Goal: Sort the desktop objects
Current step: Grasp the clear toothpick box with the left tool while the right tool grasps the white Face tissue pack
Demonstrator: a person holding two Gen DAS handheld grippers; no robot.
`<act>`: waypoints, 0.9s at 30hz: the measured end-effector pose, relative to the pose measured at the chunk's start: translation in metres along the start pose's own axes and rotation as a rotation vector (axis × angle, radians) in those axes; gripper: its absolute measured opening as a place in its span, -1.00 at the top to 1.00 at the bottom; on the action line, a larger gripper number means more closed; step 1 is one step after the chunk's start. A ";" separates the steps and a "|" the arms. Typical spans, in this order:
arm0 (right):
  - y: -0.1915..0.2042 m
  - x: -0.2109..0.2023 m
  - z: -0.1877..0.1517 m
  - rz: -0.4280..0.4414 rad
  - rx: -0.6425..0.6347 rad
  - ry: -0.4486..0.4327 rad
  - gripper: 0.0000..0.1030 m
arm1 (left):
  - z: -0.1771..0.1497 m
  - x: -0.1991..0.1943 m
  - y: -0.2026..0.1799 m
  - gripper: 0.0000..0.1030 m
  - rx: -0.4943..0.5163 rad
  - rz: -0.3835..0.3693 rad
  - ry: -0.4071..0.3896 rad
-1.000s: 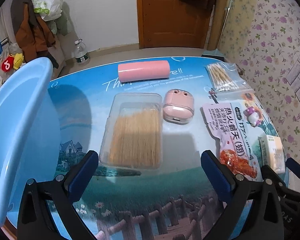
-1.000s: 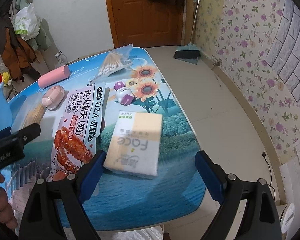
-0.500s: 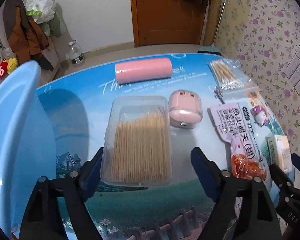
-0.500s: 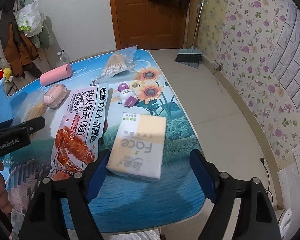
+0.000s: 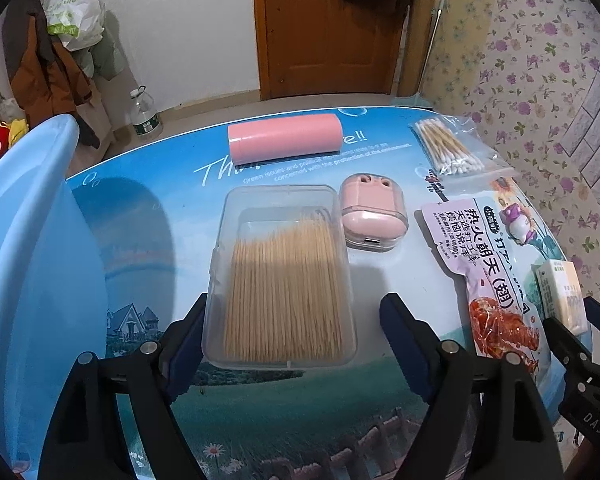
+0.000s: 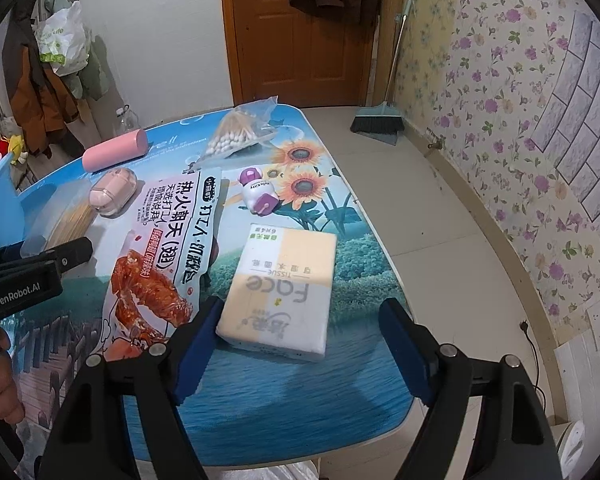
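Note:
My left gripper (image 5: 296, 332) is open, its jaws on either side of the near end of a clear toothpick box (image 5: 280, 276). Beyond it lie a pink earbud case (image 5: 372, 212) and a pink cylinder (image 5: 284, 138). My right gripper (image 6: 300, 336) is open around the near end of a yellow and white tissue pack (image 6: 280, 292). A snack bag (image 6: 164, 248) lies left of the pack, a small purple and white bottle (image 6: 258, 192) and a bag of cotton swabs (image 6: 236, 136) beyond it.
A large light blue basin (image 5: 28, 248) stands at the table's left edge. The right table edge (image 6: 380, 248) is close to the tissue pack. A broom (image 6: 376, 120) and a door stand behind the table.
Both grippers have moved forward and down. The left jaws now flank the toothpick box. The right jaws now flank the tissue pack.

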State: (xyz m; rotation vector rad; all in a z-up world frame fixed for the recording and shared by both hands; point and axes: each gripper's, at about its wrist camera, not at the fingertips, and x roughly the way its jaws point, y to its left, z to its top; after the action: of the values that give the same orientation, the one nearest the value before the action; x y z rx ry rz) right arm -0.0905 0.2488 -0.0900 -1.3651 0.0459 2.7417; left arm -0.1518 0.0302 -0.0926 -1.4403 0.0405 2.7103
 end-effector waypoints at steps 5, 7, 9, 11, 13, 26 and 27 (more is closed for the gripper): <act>0.001 -0.001 -0.004 -0.003 0.000 -0.029 -0.60 | 0.000 0.001 0.000 -0.59 0.002 0.000 -0.013; 0.002 -0.003 -0.006 -0.005 0.000 -0.044 -0.60 | -0.001 0.001 0.000 -0.59 0.003 0.000 -0.015; 0.002 -0.003 -0.006 -0.007 0.000 -0.047 -0.60 | -0.001 0.002 0.000 -0.59 0.003 0.000 -0.018; 0.004 -0.003 -0.007 -0.006 0.002 -0.044 -0.61 | -0.001 0.002 0.000 -0.59 0.003 -0.001 -0.019; 0.004 -0.003 -0.006 -0.006 0.003 -0.038 -0.61 | -0.002 0.002 0.000 -0.59 0.003 -0.001 -0.020; 0.013 -0.002 0.008 0.005 -0.015 -0.029 0.00 | -0.002 -0.001 0.002 -0.38 -0.007 0.002 -0.031; 0.013 -0.002 0.008 0.009 -0.008 -0.028 0.01 | -0.002 -0.002 0.003 -0.34 -0.012 0.004 -0.036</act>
State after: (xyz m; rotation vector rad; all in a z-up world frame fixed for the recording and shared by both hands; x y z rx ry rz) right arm -0.0964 0.2364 -0.0838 -1.3307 0.0399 2.7711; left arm -0.1493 0.0270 -0.0924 -1.3956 0.0253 2.7432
